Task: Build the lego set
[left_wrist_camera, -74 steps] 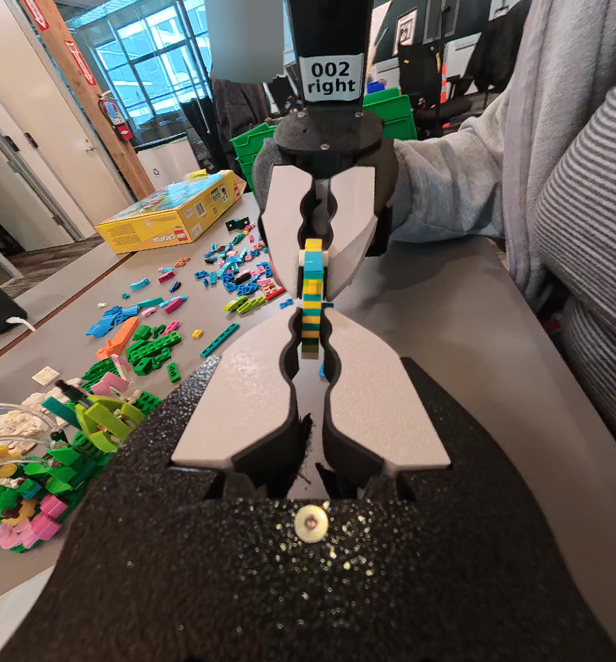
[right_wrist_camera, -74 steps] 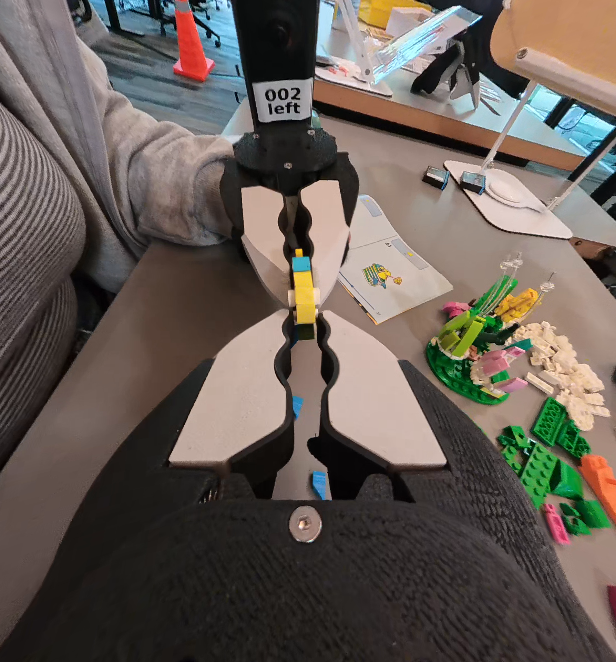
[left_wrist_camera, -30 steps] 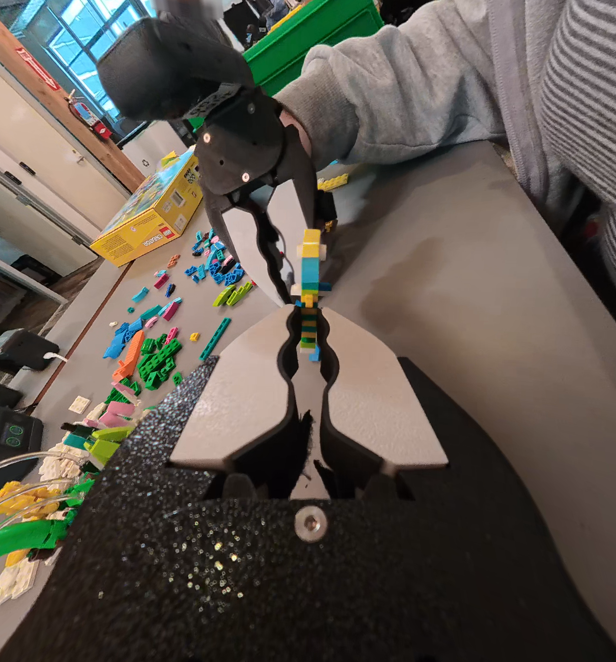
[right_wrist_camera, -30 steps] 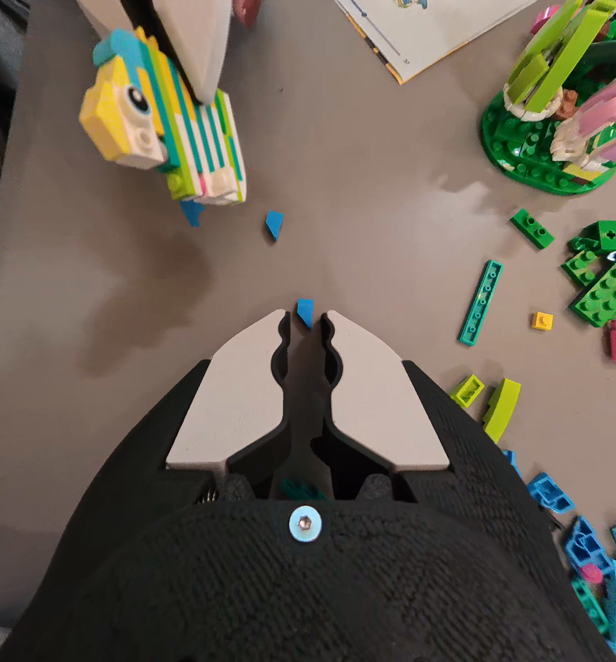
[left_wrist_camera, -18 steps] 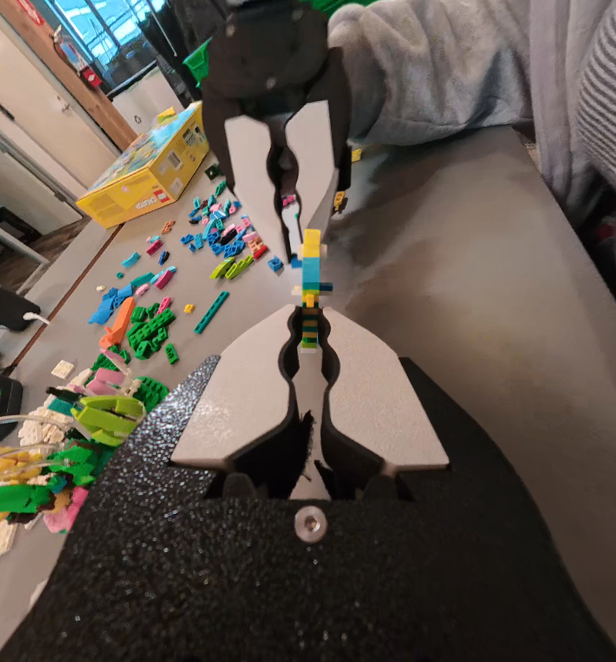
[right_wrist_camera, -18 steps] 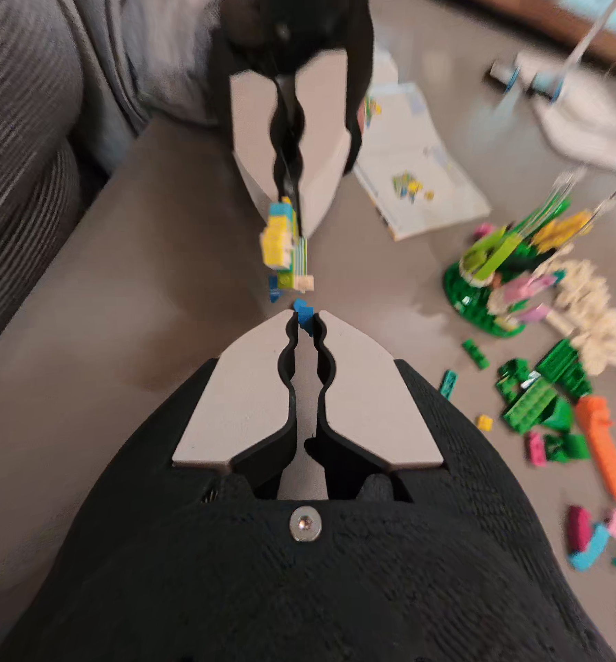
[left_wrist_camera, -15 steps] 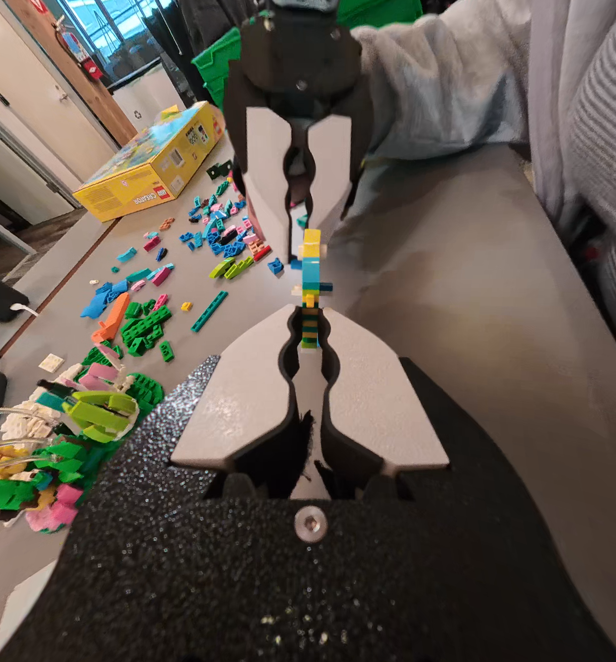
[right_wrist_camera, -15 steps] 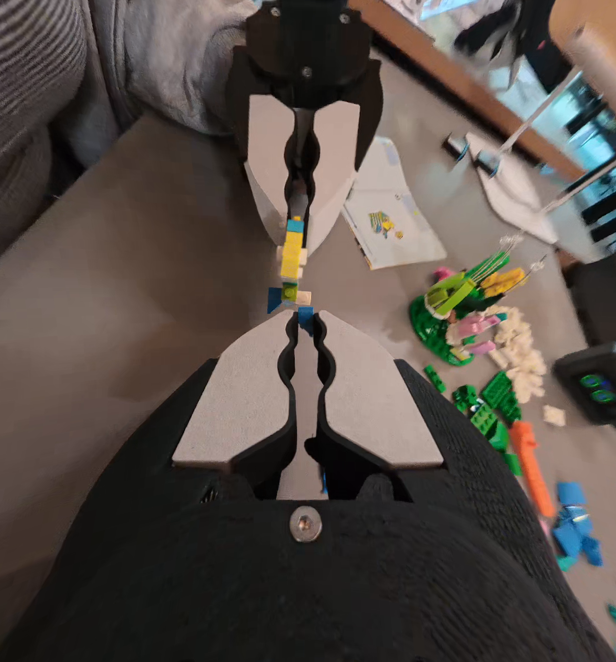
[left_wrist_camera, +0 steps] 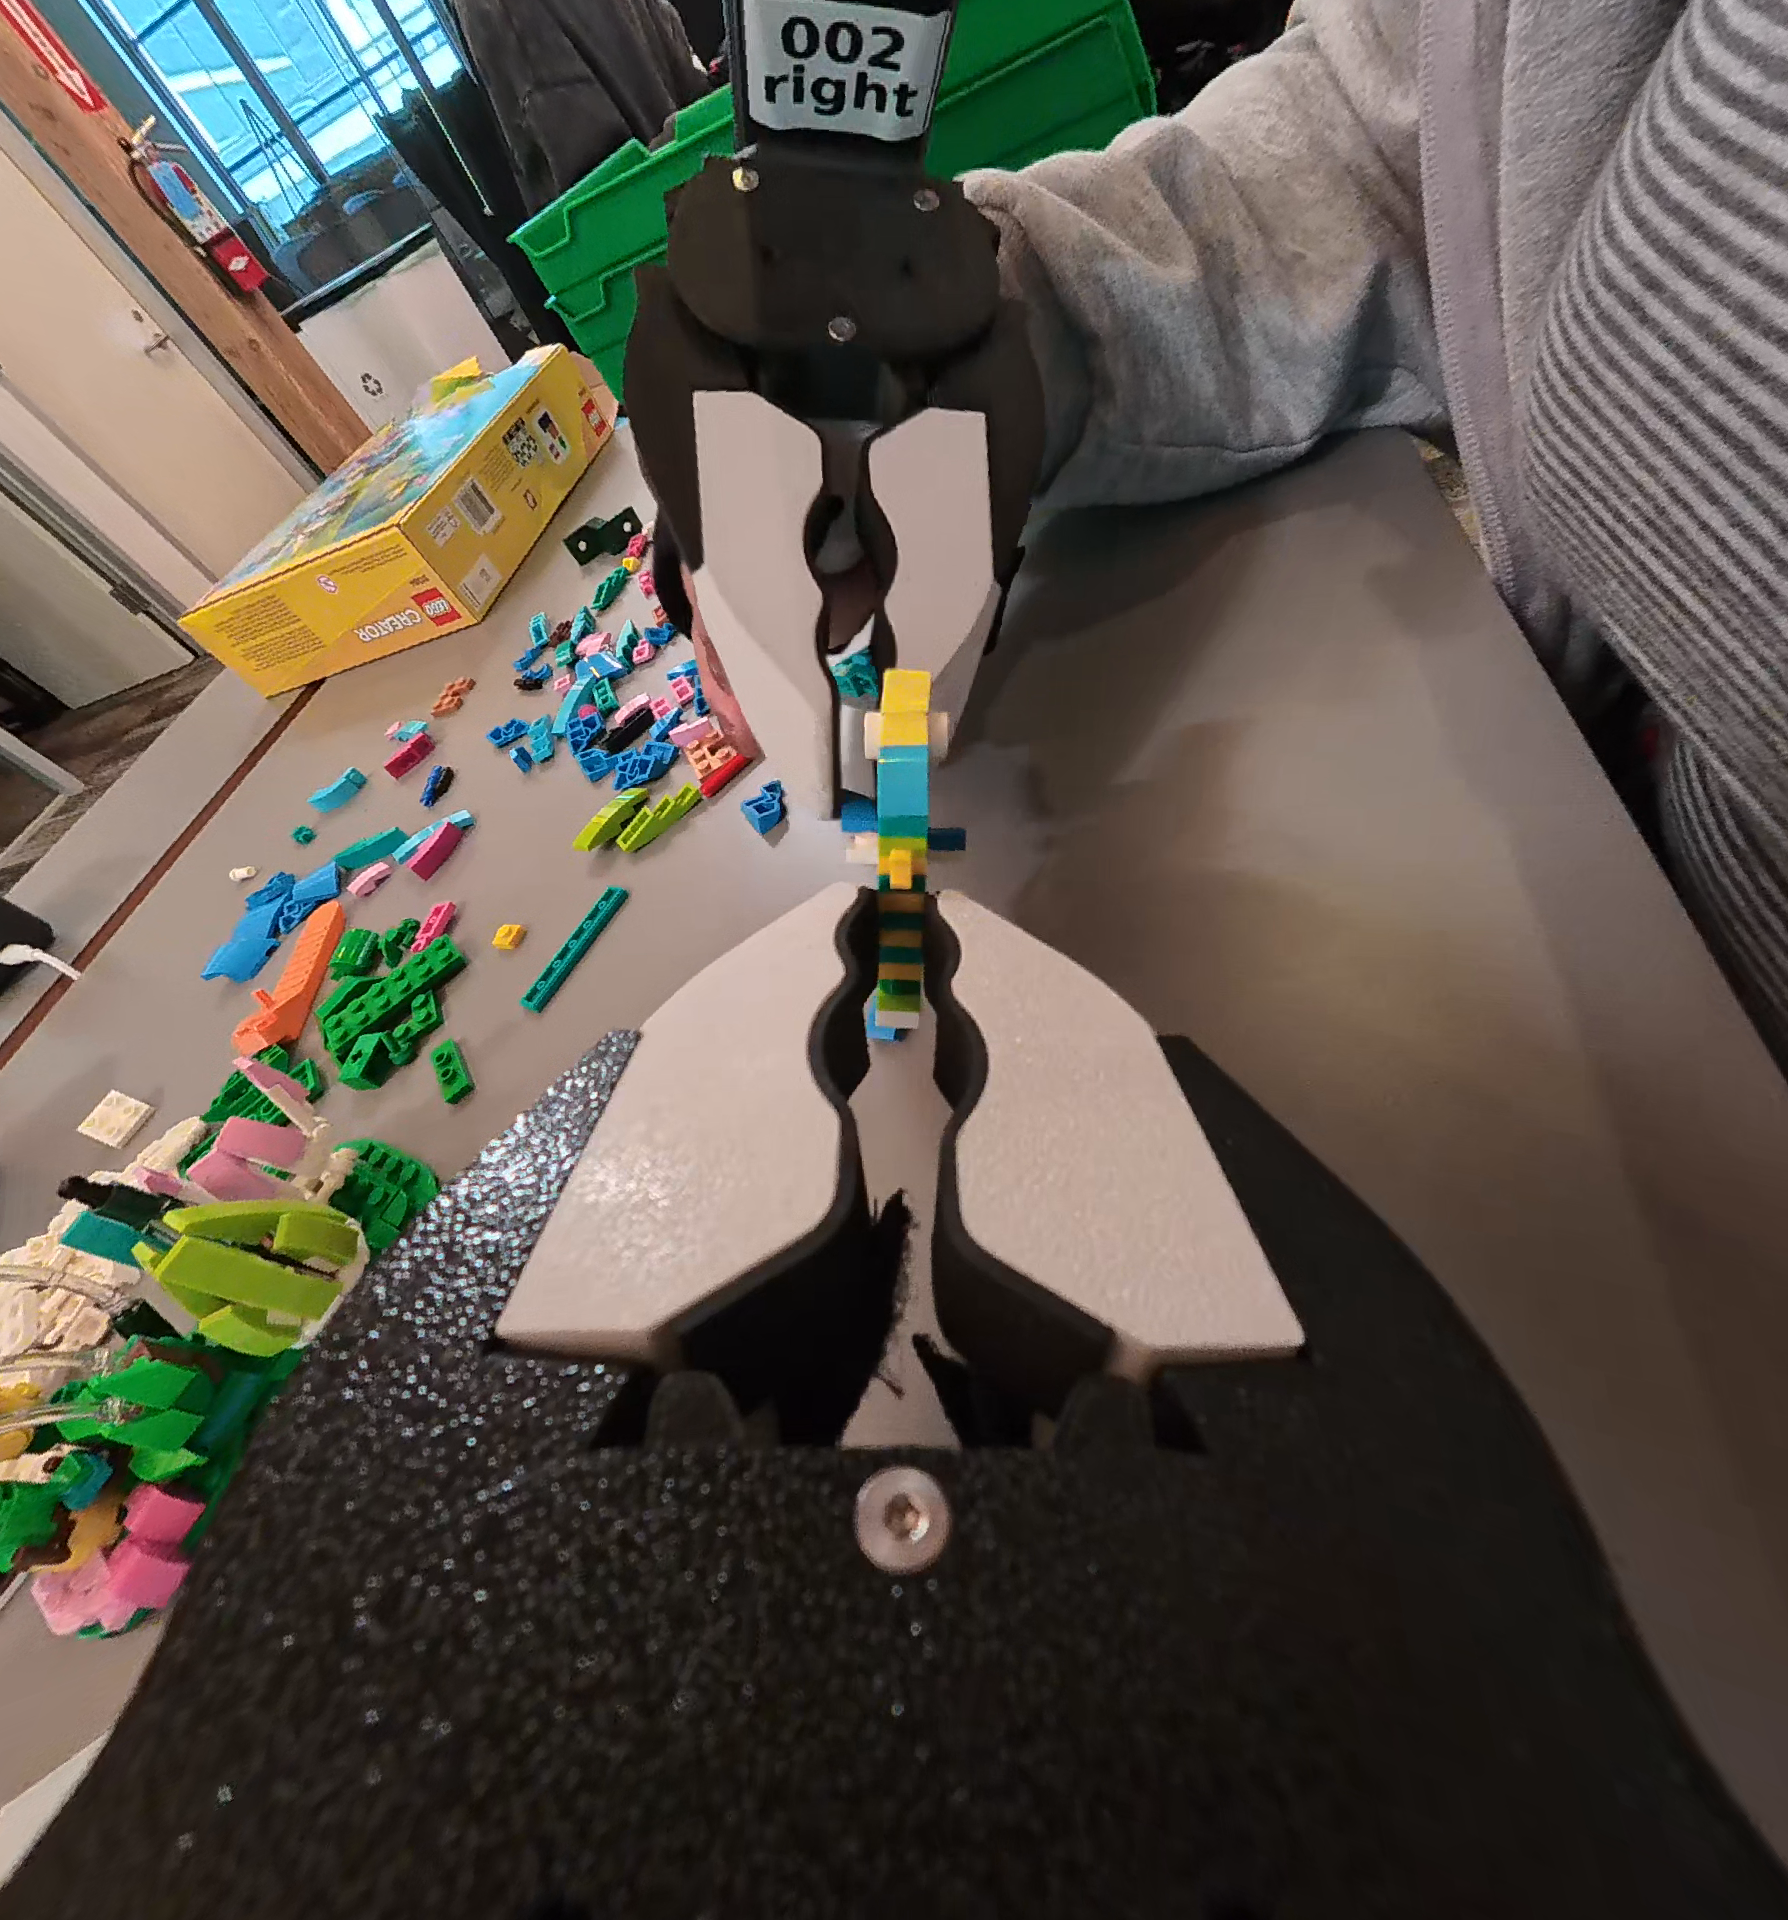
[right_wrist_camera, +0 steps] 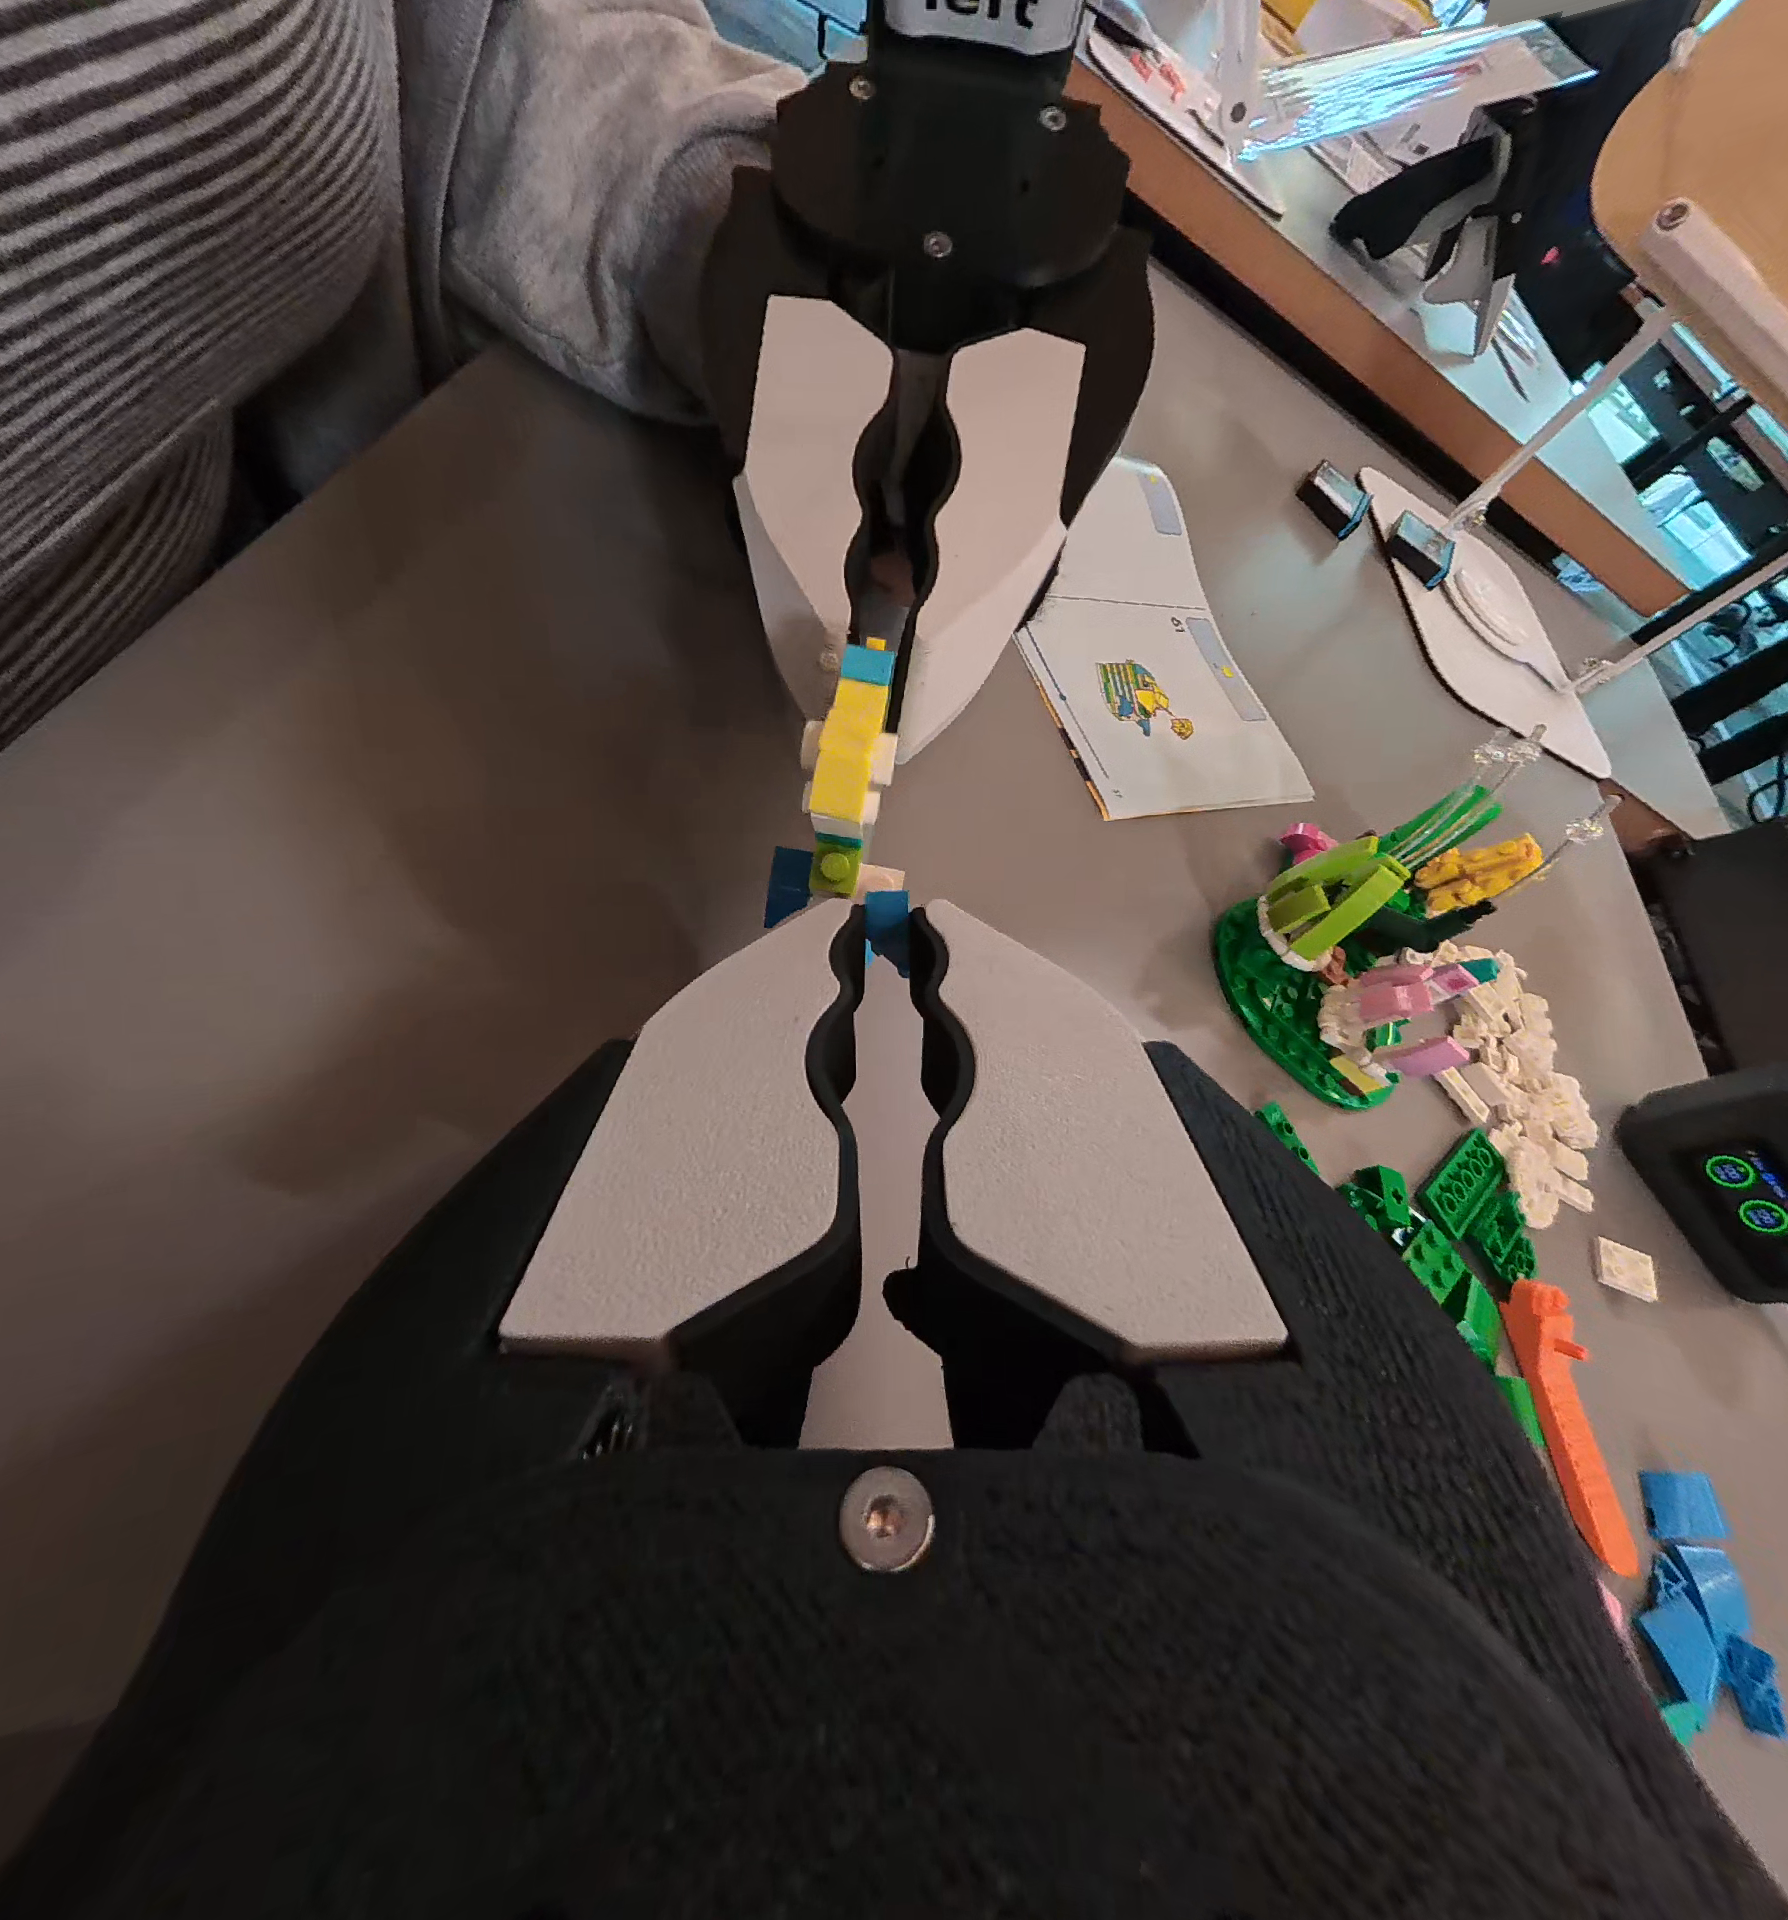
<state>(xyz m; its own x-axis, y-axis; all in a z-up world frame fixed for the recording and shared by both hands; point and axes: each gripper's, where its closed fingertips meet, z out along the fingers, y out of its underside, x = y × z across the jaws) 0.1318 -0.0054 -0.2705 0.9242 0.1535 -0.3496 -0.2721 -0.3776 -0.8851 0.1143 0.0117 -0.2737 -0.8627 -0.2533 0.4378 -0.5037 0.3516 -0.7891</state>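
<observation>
My left gripper (left_wrist_camera: 895,906) is shut on the tail end of a striped yellow, teal and green lego fish (left_wrist_camera: 902,800) and holds it above the grey table (left_wrist_camera: 1285,831). My right gripper (right_wrist_camera: 885,916) is shut on a small blue piece (right_wrist_camera: 886,930) and faces the left one tip to tip. The blue piece sits right at the fish's (right_wrist_camera: 848,758) underside; I cannot tell whether it touches. In the left wrist view the right gripper (left_wrist_camera: 848,800) hangs just behind the fish.
Loose bricks (left_wrist_camera: 599,727) lie left of the grippers, with a yellow box (left_wrist_camera: 402,540) behind. A green flower build (right_wrist_camera: 1316,935), an open instruction booklet (right_wrist_camera: 1160,707), an orange piece (right_wrist_camera: 1565,1423) and a black device (right_wrist_camera: 1752,1174) lie nearby. A person's grey sleeve (left_wrist_camera: 1233,291) is close. The tips of both grippers are at nearly the same place.
My right gripper closed on the blue piece on the table, lifted it and turned to face the fish. The left gripper kept hold of the fish and stayed nearly still.
</observation>
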